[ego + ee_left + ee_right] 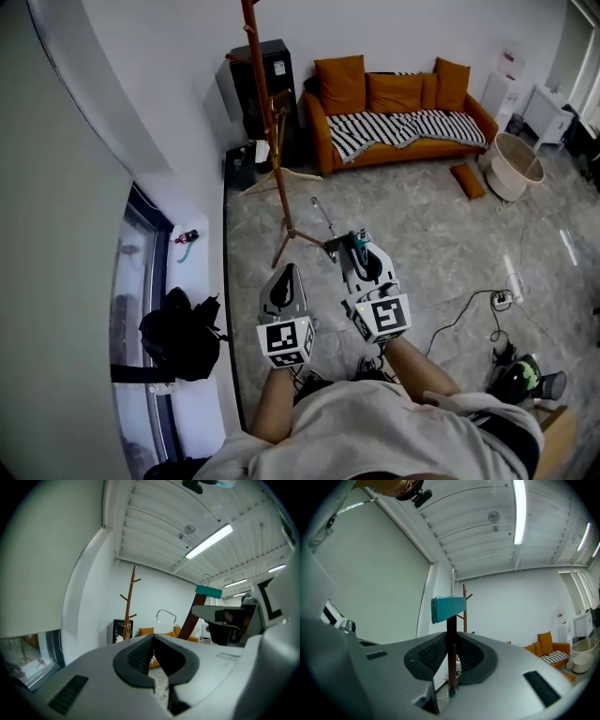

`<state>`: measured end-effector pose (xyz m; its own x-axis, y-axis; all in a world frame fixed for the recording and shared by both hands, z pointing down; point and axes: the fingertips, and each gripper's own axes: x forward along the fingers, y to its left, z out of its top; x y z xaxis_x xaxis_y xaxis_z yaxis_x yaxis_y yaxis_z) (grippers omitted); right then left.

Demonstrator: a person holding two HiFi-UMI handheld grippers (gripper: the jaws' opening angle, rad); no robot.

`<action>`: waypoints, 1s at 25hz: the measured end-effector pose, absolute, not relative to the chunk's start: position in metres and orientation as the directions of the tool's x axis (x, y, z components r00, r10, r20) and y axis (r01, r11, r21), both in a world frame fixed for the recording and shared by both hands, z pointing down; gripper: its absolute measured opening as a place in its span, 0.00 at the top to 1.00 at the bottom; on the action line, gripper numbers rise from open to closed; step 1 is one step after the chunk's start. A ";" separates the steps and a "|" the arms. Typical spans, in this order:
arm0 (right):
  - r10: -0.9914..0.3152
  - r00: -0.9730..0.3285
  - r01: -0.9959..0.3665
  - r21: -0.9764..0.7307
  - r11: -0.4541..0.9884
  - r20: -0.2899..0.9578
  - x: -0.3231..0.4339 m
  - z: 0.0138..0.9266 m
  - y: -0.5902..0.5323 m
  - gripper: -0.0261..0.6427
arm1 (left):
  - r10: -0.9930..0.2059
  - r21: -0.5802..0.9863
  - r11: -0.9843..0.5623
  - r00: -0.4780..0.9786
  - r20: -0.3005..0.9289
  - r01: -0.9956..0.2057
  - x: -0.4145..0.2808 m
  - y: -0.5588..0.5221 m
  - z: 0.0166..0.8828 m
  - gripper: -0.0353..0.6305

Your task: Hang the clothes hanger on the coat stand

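The brown wooden coat stand [270, 131] rises by the white wall, ahead and a little left of both grippers; it also shows far off as the coat stand [130, 597] and the coat stand [465, 603]. My right gripper [352, 246] is shut on a dark brown clothes hanger [451, 634], whose thin bar is pinched upright between the pads, with a teal end piece [449, 609] above. The hanger's metal hook [320, 212] points toward the stand and appears as the hook [165, 616]. My left gripper [284, 274] is beside it, shut and empty, tips meeting [153, 638].
A pale wooden hanger [281, 178] hangs low on the stand. Behind it stand a black cabinet [272, 80] and an orange sofa [394, 103]. A round basket [514, 164] is at far right. A black bag [178, 333] lies by the window at left; cables [469, 305] trail at right.
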<state>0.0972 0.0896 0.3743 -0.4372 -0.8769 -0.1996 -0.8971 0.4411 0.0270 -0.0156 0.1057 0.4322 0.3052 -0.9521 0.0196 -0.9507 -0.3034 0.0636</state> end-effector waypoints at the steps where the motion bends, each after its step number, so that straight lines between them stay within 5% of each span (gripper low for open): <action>1: -0.876 -0.437 -0.897 0.032 0.441 -0.203 0.091 0.373 0.090 0.88 | -0.953 0.066 -0.301 0.303 0.020 -0.951 -0.023 0.107 0.434 0.93; 25: -0.872 -0.445 -0.893 0.026 0.449 -0.205 0.028 0.381 0.055 0.88 | -0.958 0.092 -0.276 0.281 0.057 -0.957 -0.103 0.068 0.470 0.93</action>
